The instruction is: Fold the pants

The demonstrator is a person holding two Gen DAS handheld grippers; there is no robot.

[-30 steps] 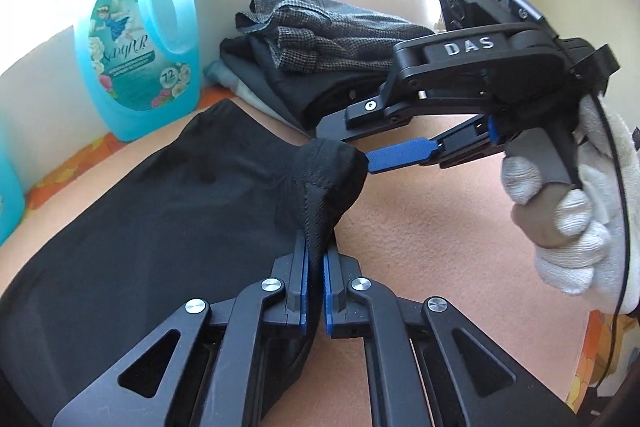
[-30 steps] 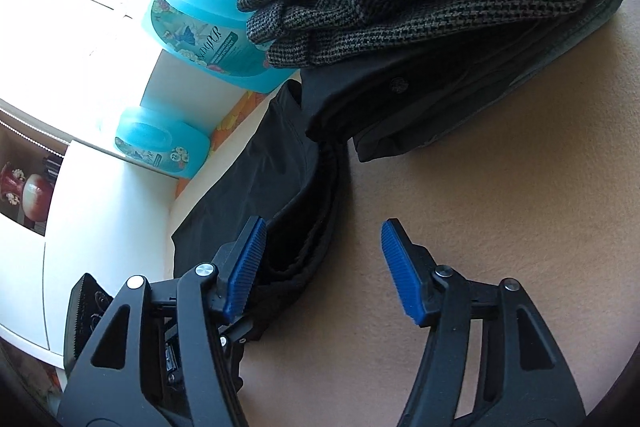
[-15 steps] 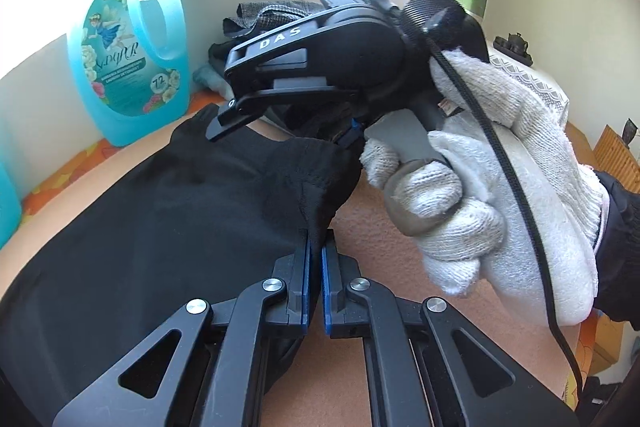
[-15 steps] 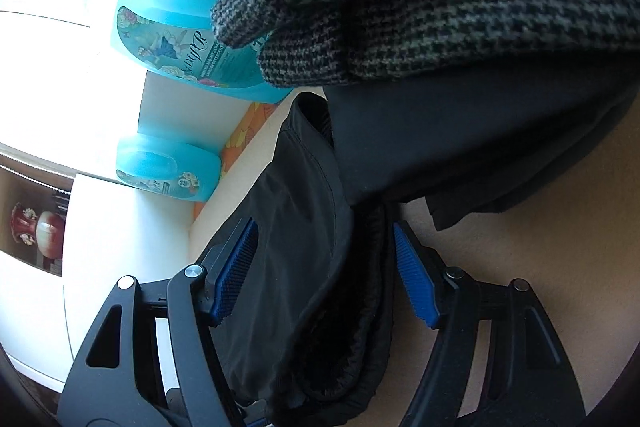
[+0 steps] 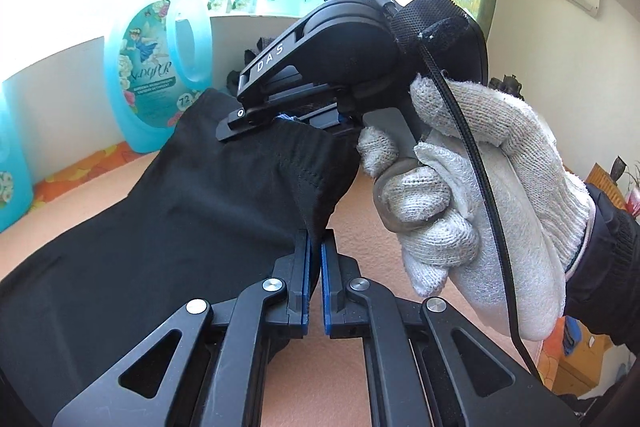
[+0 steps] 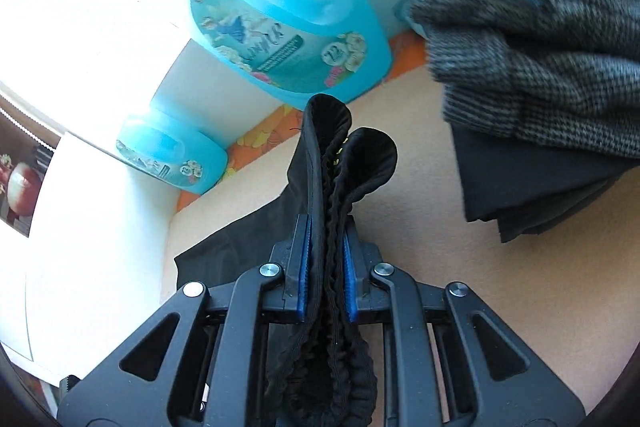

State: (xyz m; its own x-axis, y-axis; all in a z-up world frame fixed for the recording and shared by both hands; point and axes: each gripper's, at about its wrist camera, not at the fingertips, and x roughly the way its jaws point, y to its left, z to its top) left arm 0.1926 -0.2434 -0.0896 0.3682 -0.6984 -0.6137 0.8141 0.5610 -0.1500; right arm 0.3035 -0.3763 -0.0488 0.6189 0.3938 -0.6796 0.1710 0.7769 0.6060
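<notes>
**On the counter, both tools grip the pants**

On the peach counter (image 5: 400, 235) we see the black pants (image 5: 168, 227) spread out. Our left tool (image 5: 315, 247) pinches a corner of the cloth. Our right tool (image 6: 326, 247) has just been closing and now clamps the bunched waistband. A blue detergent bottle (image 6: 288, 27) and a pile of clothes (image 6: 540, 67) sit behind.

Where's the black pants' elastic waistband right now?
In the right wrist view the gathered elastic waistband is pinched in the right gripper, lifted off the peach surface, before the big blue detergent bottle.
</notes>
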